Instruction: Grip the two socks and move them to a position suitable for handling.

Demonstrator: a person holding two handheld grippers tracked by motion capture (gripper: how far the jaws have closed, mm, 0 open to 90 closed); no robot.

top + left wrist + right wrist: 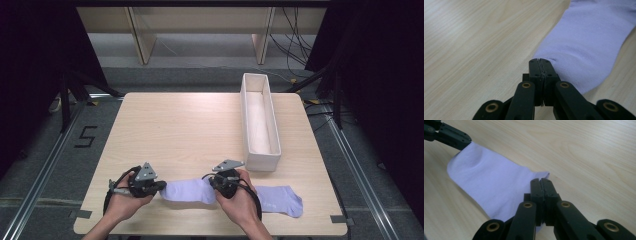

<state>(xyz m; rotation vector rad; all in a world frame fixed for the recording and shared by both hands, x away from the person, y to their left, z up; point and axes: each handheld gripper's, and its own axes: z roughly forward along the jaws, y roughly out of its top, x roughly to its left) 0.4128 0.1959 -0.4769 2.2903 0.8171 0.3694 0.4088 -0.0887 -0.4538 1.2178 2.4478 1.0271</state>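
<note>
Here, lilac sock (187, 191) lying left-right along table's near edge, left gripper (161, 186) and right gripper (214, 183) each pinching one end

Sock (589, 42): soft, matt knit cloth. Table (190, 125): smooth pale wood grain. Box (260, 162): matt white.

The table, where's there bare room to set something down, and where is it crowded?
Free: the wide stretch of the table left of the white box, from the far edge down to the grippers. Crowded: the near edge, where the left gripper and right gripper pinch one sock, with another sock beside it.
</note>
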